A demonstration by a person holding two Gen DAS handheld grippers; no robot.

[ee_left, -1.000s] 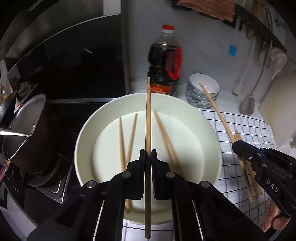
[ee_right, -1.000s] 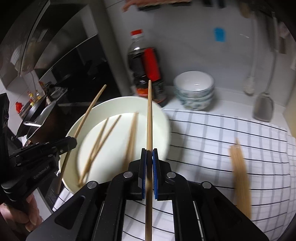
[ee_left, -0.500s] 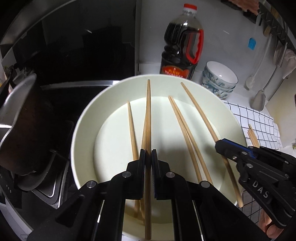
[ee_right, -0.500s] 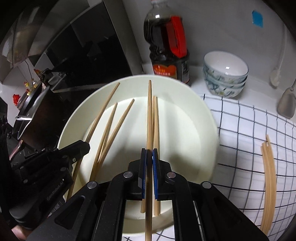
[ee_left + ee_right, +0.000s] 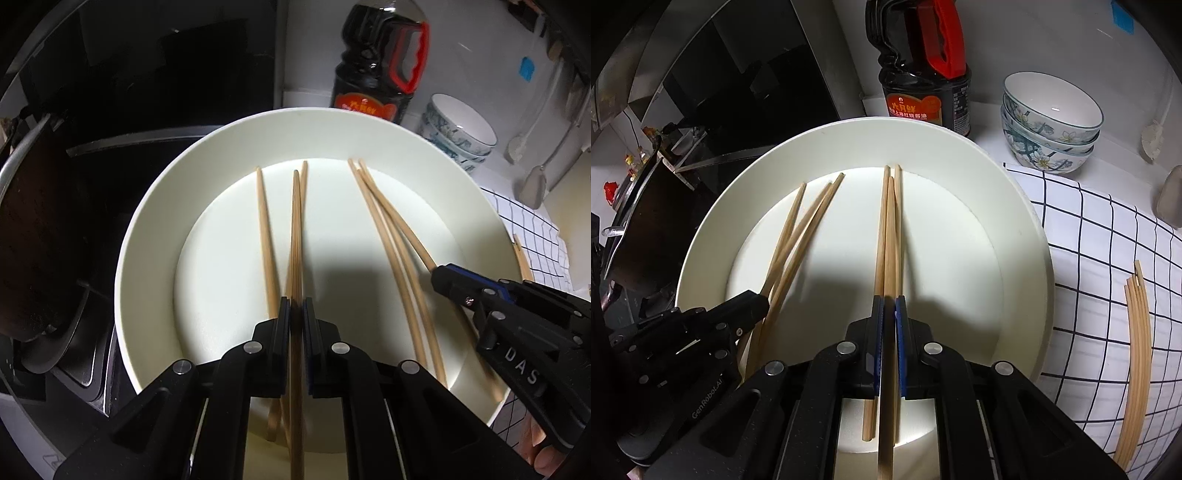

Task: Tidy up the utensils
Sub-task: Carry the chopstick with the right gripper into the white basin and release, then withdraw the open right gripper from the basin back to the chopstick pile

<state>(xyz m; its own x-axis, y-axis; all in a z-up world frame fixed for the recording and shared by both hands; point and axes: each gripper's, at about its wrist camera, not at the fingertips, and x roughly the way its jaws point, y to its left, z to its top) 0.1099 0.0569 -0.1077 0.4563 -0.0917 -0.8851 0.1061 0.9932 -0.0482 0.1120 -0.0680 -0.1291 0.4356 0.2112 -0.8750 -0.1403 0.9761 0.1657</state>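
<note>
The left tongs [image 5: 293,314] are pinched nearly closed on 1 wooden chopstick [image 5: 295,229], which runs forward between the jaws, its tip low over the white plate [image 5: 155,206]. The right tongs [image 5: 889,314] are likewise clamped narrow on 1 chopstick [image 5: 891,236] pointing forward over the same plate. In the left view the right tongs [image 5: 443,275] show at right, lettered "DAS". In the right view the left tongs [image 5: 753,302] show at lower left, lettered "GenRobot.AI".

2 loose chopsticks [image 5: 264,229] lie on the plate just beside the left tongs' stick, and 2 more [image 5: 899,229] beside the right tongs' stick. Another bundle of chopsticks [image 5: 1137,350] lies on the checked cloth [image 5: 1089,240] on the table, well right of the plate.

Behind the plate stands a dark sauce bottle [image 5: 923,92] with a red handle and a red label in Chinese characters. To its right sit 3 stacked floral bowls [image 5: 1052,125].
</note>
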